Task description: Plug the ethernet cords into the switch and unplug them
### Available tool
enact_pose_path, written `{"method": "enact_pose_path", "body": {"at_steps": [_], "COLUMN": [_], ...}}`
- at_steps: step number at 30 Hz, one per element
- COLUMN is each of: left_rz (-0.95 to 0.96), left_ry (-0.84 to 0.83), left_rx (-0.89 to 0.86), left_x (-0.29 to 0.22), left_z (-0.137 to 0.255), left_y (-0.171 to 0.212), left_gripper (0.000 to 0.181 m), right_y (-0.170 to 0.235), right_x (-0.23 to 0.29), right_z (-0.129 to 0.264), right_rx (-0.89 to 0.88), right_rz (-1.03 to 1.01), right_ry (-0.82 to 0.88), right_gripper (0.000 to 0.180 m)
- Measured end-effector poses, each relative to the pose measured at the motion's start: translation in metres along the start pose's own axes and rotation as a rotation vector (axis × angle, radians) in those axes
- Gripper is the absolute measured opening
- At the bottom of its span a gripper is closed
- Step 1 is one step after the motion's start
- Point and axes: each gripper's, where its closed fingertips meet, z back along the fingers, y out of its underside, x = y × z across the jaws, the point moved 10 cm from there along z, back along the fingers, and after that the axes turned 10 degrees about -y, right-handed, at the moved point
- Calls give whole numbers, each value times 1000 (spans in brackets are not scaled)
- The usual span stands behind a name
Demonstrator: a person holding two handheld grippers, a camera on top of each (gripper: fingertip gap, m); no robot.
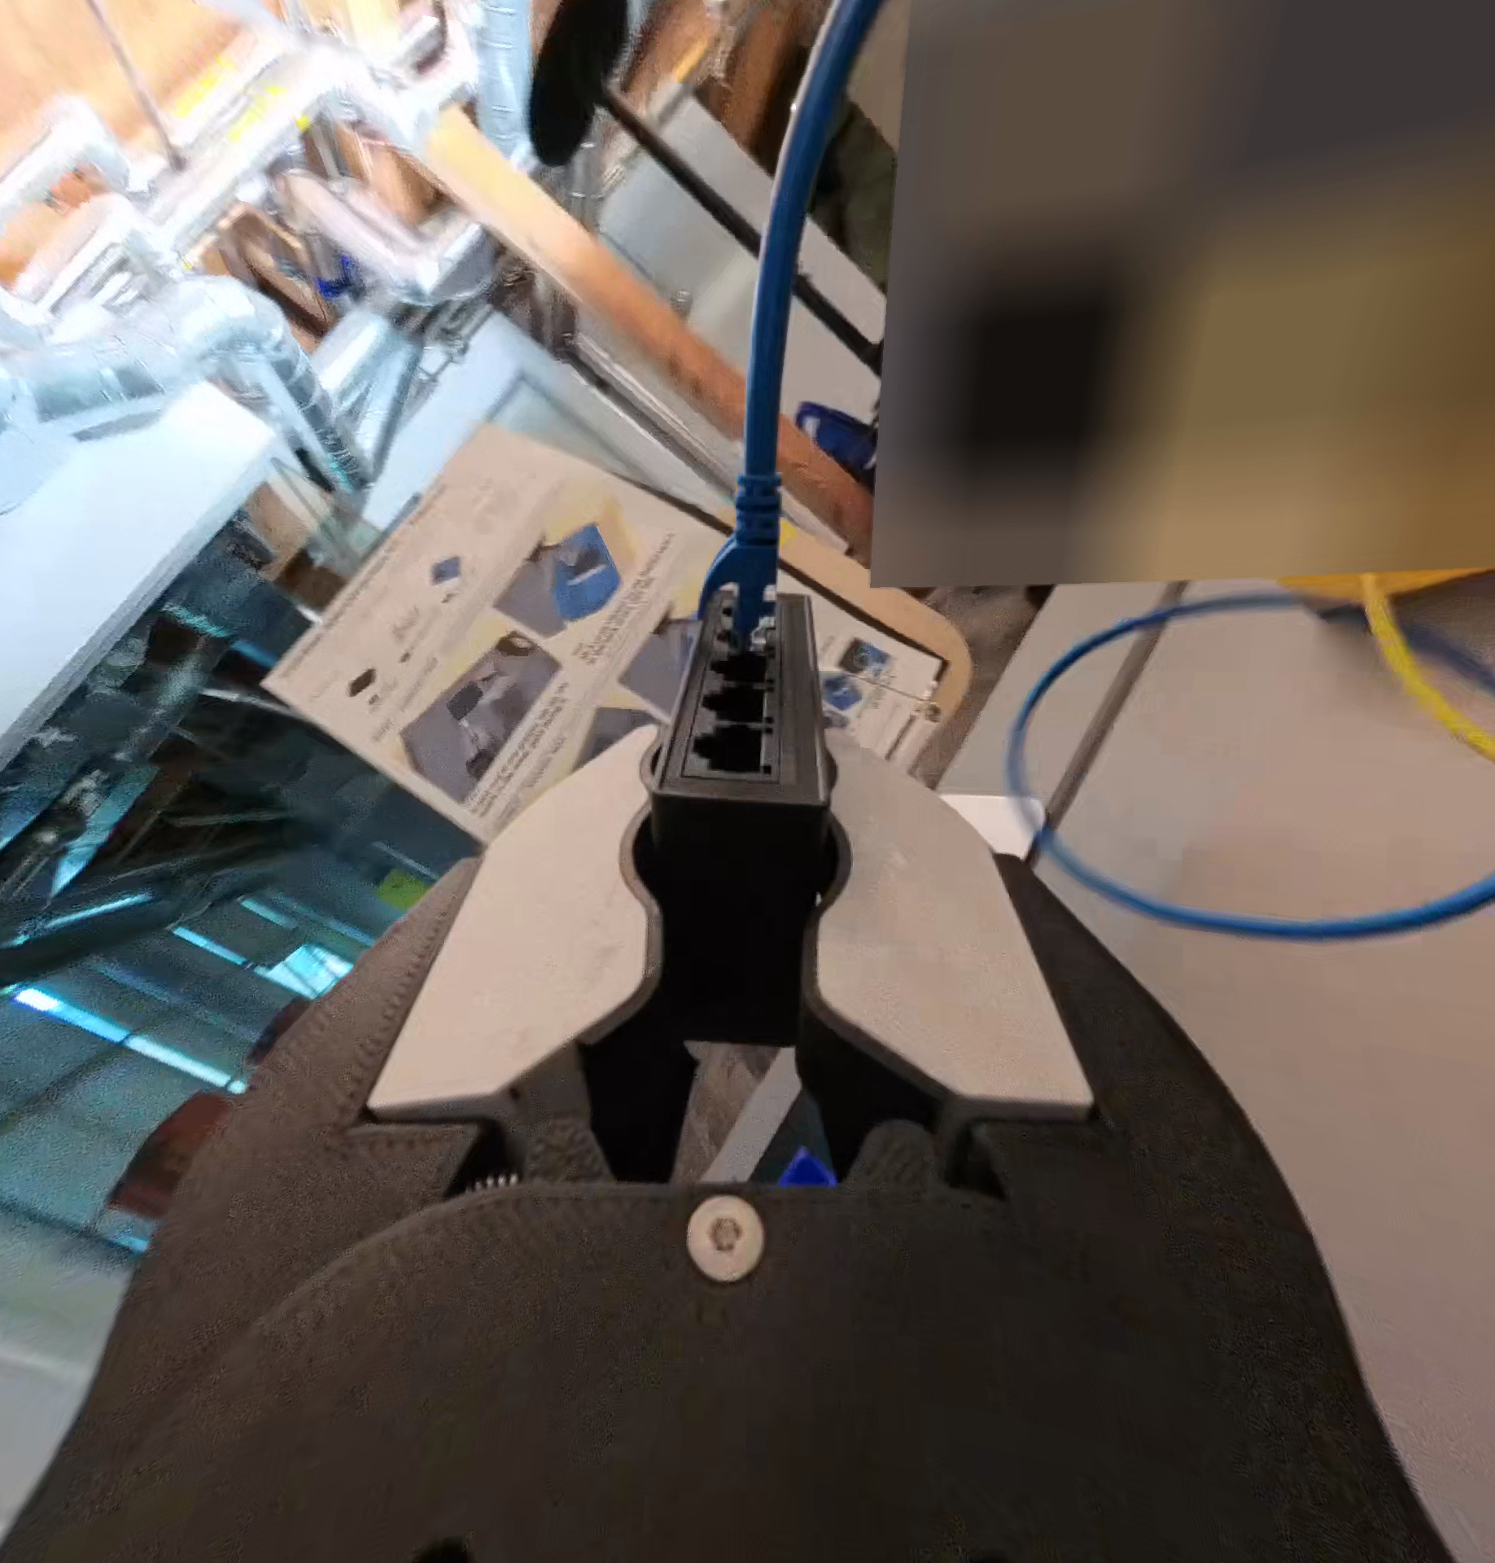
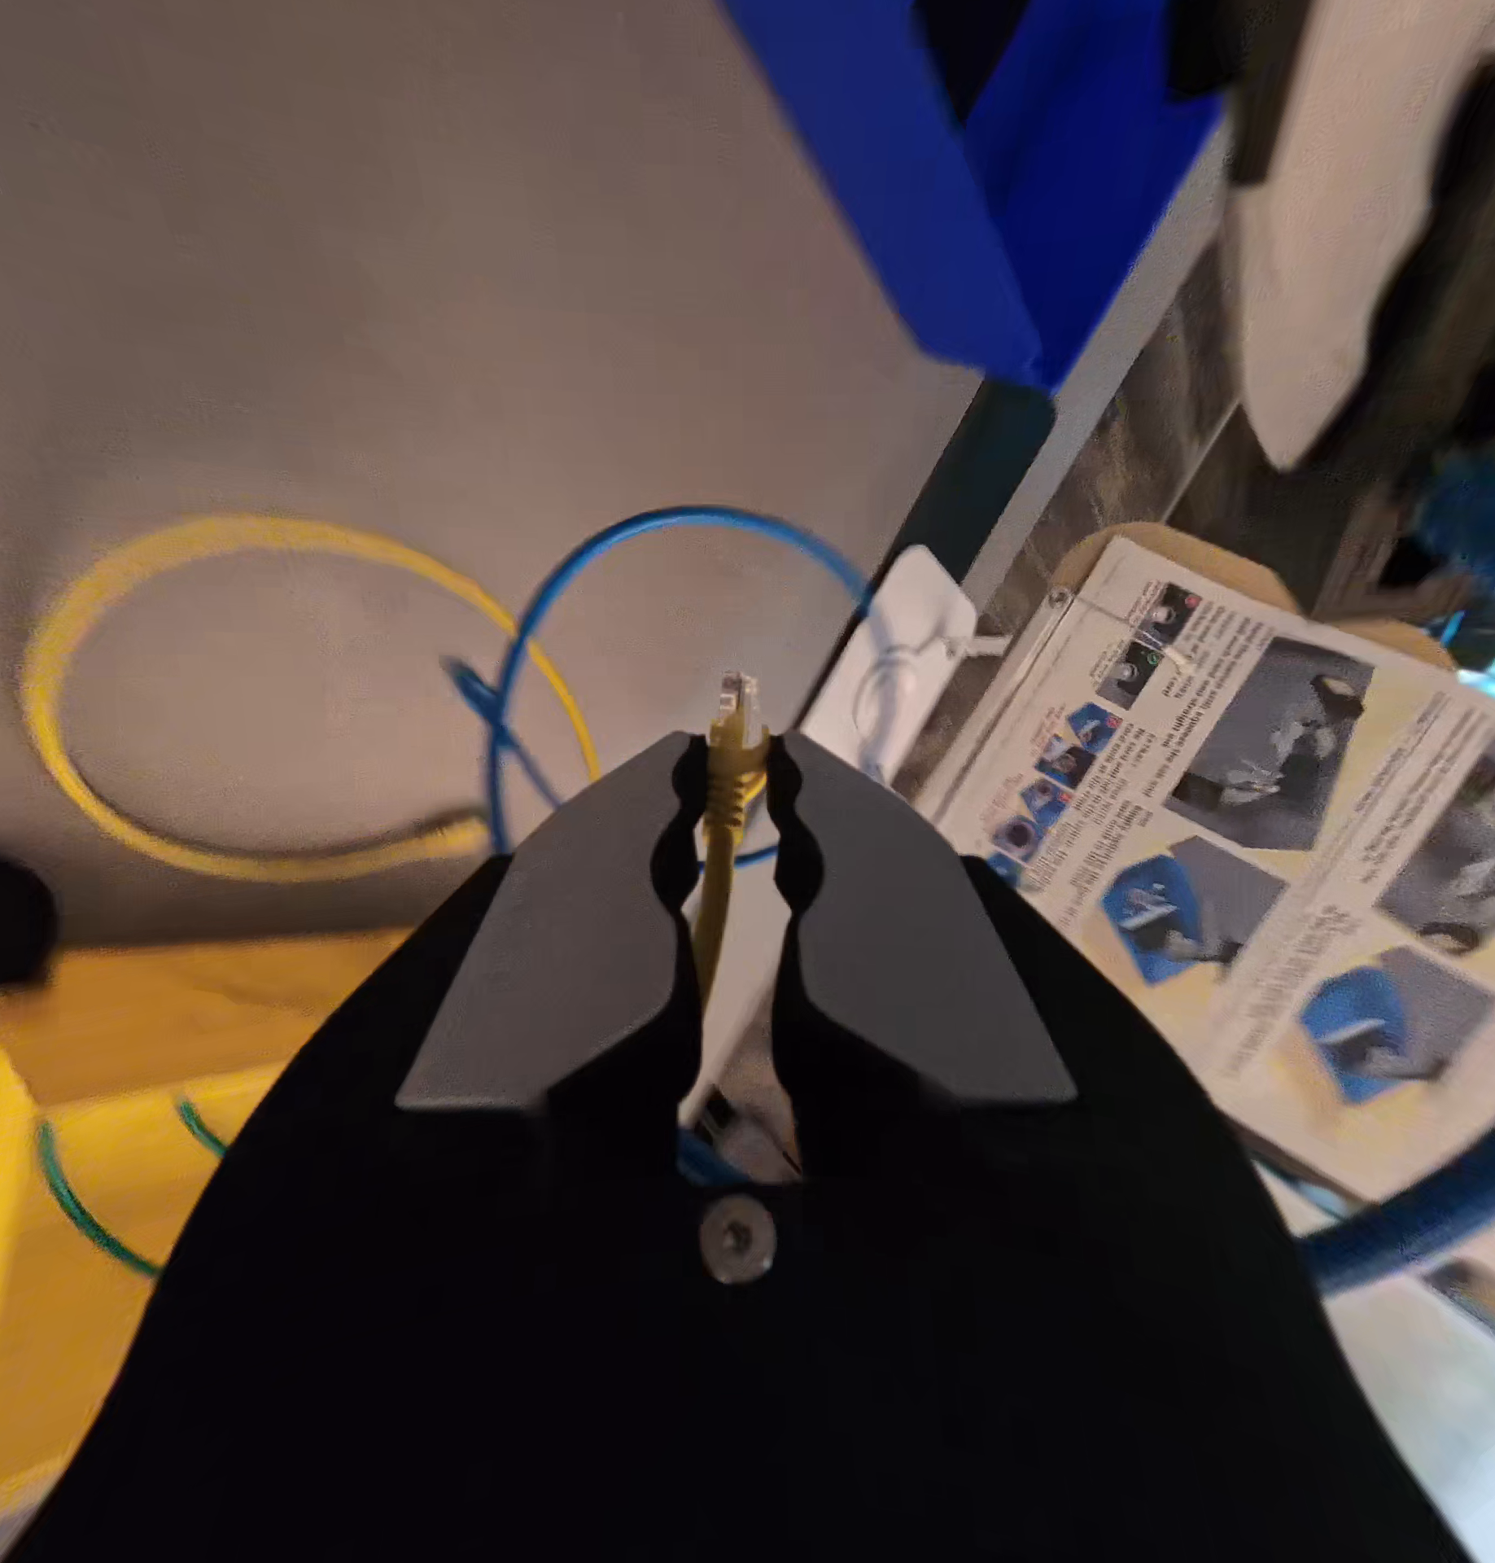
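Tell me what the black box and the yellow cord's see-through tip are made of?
The switch looks like matte black plastic: dull, moulded edges, no shine. The yellow cord seems to have a rubbery ribbed sleeve, and its plug tip looks like clear hard plastic, though blur leaves that uncertain.

both wrist cameras look forward along their own fingers, close in. each faces the grey table (image 1: 1234,1099), sharing the printed sheet (image 2: 1234,846), at ten o'clock left, three o'clock right.

The yellow cord (image 2: 731,782) is clamped at its boot by the right gripper (image 2: 733,748), its clear plug (image 2: 739,695) pointed forward above the table (image 2: 321,338).
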Motion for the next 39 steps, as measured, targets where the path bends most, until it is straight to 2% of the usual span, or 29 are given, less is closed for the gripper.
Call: {"method": "enact_pose_path", "body": {"at_steps": [3,5,7,9,13,22,29,34,39], "left_rz": [-76,-95,-26,34,26,59,53,44,42], "left_ry": [-42,-87,-113,-106,-138,-132,-132,-131,-114], "left_rx": [142,267,337,289,299,314,336,347,350], "left_x": [6,12,21,26,32,40,41,40,36], "left_z": [-1,-3,-4,-2,2,7,7,5,3], "left_y": [10,21,30,30,25,26,28,30,30], "left_gripper": [29,29,29,29,29,29,29,29,29], "right_y": [6,16,29,43,69,123,163,193,228], "right_x": [7,14,23,30,32,-10,-29,-31,-18], "right_z": [24,35,42,47,69,204,283,306,291], "right_rx": [-246,-277,-246,-200,-129,-76,-67,21,106], "right_rz": [-126,-162,-209,-249,-315,-492,-666,-780,-874], "right_ry": [7,6,-20,-19,79,446,671,740,711], "right_gripper": [15,15,15,15,15,15,15,15,15]}}
